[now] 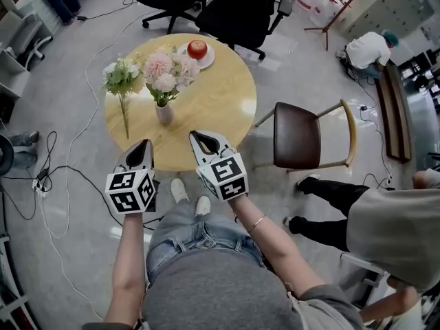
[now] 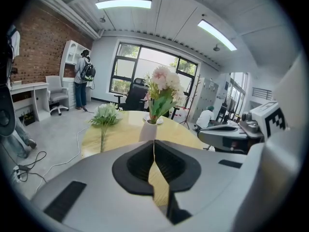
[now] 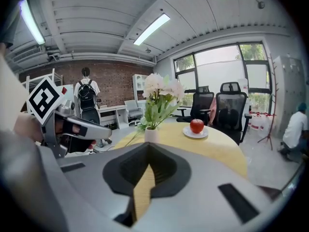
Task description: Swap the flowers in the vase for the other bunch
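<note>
A small white vase (image 1: 163,113) stands on the round wooden table (image 1: 220,95) and holds pink and white flowers (image 1: 167,70). The other bunch (image 1: 122,76), green with white blooms, lies flat to the vase's left, stems toward me. My left gripper (image 1: 142,147) and right gripper (image 1: 201,138) hover side by side over the table's near edge, both shut and empty. The left gripper view shows the vase (image 2: 148,129) straight ahead and the loose bunch (image 2: 105,115) further left. From the right gripper view, the vase (image 3: 151,134) stands just beyond the closed jaws.
A red apple (image 1: 197,48) sits on a white plate (image 1: 207,59) at the table's far side. A brown chair (image 1: 301,135) stands to the right, black office chairs (image 1: 234,9) behind. Cables (image 1: 62,177) trail on the floor at left. A person's legs (image 1: 330,198) are at right.
</note>
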`<action>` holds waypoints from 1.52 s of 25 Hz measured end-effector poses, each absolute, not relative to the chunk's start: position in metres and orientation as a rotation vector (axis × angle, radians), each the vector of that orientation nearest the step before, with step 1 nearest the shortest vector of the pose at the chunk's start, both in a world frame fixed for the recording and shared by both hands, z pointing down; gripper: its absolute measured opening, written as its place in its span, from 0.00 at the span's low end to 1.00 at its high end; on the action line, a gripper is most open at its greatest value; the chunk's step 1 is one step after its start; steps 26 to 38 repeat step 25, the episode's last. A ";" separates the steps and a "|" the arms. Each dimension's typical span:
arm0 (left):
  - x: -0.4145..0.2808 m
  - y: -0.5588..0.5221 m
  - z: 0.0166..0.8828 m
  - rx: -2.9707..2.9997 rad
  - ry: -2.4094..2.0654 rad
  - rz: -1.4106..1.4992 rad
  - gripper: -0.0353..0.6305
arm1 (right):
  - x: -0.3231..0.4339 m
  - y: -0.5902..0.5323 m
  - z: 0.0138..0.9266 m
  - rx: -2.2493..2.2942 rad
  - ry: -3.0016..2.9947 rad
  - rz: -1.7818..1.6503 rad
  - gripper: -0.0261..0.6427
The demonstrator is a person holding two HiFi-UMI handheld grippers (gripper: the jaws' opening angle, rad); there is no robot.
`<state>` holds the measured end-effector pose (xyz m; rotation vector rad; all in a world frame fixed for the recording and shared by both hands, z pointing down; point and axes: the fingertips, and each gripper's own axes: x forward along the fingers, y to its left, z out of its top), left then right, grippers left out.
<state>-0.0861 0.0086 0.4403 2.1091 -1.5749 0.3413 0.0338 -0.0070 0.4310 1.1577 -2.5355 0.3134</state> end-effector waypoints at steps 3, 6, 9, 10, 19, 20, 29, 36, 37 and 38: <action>-0.083 0.020 0.436 2.112 -1.595 0.343 0.09 | 0.038 0.003 0.428 1.155 -2.539 0.300 0.05; -0.081 0.029 0.432 2.113 -1.616 0.341 0.09 | 0.041 0.011 0.427 1.152 -2.546 0.293 0.05; -0.083 0.037 0.428 2.107 -1.636 0.337 0.09 | 0.042 0.018 0.424 1.151 -2.554 0.292 0.05; -0.084 0.040 0.427 2.104 -1.641 0.336 0.09 | 0.042 0.020 0.422 1.151 -2.558 0.293 0.05; -0.088 0.060 0.424 2.100 -1.674 0.325 0.09 | 0.042 0.036 0.420 1.151 -2.577 0.278 0.05; -0.089 0.062 0.423 2.100 -1.676 0.325 0.09 | 0.042 0.038 0.420 1.150 -2.578 0.276 0.05; -0.080 0.071 0.424 2.095 -1.681 0.332 0.09 | 0.051 0.049 0.422 1.139 -2.578 0.277 0.05; -0.080 0.071 0.424 2.095 -1.681 0.332 0.09 | 0.051 0.049 0.422 1.139 -2.578 0.277 0.05; -0.080 0.071 0.424 2.095 -1.681 0.332 0.09 | 0.051 0.049 0.422 1.139 -2.578 0.277 0.05; -0.080 0.071 0.424 2.095 -1.681 0.332 0.09 | 0.051 0.049 0.422 1.139 -2.578 0.277 0.05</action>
